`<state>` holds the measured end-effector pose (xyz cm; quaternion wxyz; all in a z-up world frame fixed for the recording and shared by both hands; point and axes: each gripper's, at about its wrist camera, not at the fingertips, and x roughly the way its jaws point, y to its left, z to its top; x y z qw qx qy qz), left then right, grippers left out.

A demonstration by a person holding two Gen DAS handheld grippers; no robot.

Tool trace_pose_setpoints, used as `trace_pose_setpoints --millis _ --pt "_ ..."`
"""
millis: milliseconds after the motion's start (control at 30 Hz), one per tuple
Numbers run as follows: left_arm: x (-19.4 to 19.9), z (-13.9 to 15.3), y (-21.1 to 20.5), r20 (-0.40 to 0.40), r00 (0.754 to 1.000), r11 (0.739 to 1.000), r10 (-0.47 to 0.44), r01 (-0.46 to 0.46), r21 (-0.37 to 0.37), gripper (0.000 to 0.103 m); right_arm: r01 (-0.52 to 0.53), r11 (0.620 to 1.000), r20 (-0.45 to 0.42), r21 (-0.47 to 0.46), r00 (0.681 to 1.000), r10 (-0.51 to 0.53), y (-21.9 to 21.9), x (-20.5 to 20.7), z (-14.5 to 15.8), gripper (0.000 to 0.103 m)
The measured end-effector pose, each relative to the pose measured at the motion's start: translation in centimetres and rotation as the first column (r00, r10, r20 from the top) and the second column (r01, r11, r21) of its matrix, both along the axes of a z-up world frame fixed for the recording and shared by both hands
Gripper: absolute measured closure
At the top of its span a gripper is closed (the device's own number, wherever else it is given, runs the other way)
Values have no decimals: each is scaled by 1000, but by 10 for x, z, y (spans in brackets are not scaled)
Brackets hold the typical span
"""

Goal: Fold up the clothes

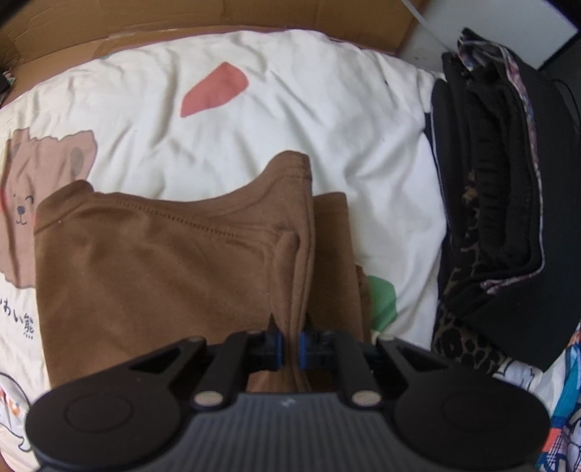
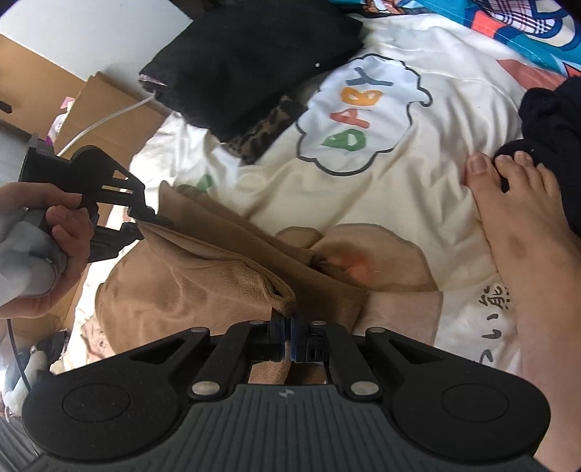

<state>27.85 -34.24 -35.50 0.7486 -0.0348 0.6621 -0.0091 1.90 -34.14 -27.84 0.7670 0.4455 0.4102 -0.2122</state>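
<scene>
A brown garment (image 1: 152, 261) lies partly folded on a white cartoon-print bedsheet (image 1: 225, 119). My left gripper (image 1: 289, 326) points straight down and is shut on a bunched fold of the brown cloth along its right side. In the right wrist view the same brown garment (image 2: 203, 276) stretches between both grippers. My right gripper (image 2: 288, 319) is shut on a hemmed corner of it. The left gripper (image 2: 145, 221), held by a hand (image 2: 54, 247), pinches the far edge at the left.
A stack of folded black and leopard-print clothes (image 1: 497, 203) sits at the bed's right side, also seen as the dark pile (image 2: 254, 61). A person's bare foot (image 2: 523, 232) rests on the sheet at right. Cardboard (image 1: 203, 14) lines the bed's far edge.
</scene>
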Motion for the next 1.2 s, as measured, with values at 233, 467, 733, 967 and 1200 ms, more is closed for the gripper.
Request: trace_pose_setpoints --millis 233,467,733,967,1200 --pt "2 -5 -8 -18 999 999 -33 33 15 93 2 999 -36 -47 999 -4 4 2 0 103" --pt "3 -8 -18 -32 998 998 -52 53 44 93 15 997 -69 -76 997 -20 4 1 0 103" --pt "1 -7 -30 -37 996 994 -80 83 66 93 18 995 -86 -94 996 -26 1 -1 0 103" --pt "3 -10 -37 -36 993 991 -109 111 70 91 32 996 -99 -78 994 -40 -3 -2 -5 103" --pt "3 1 -35 -30 987 987 -159 159 -1 73 37 992 -180 -123 982 -58 -4 -7 -8 100"
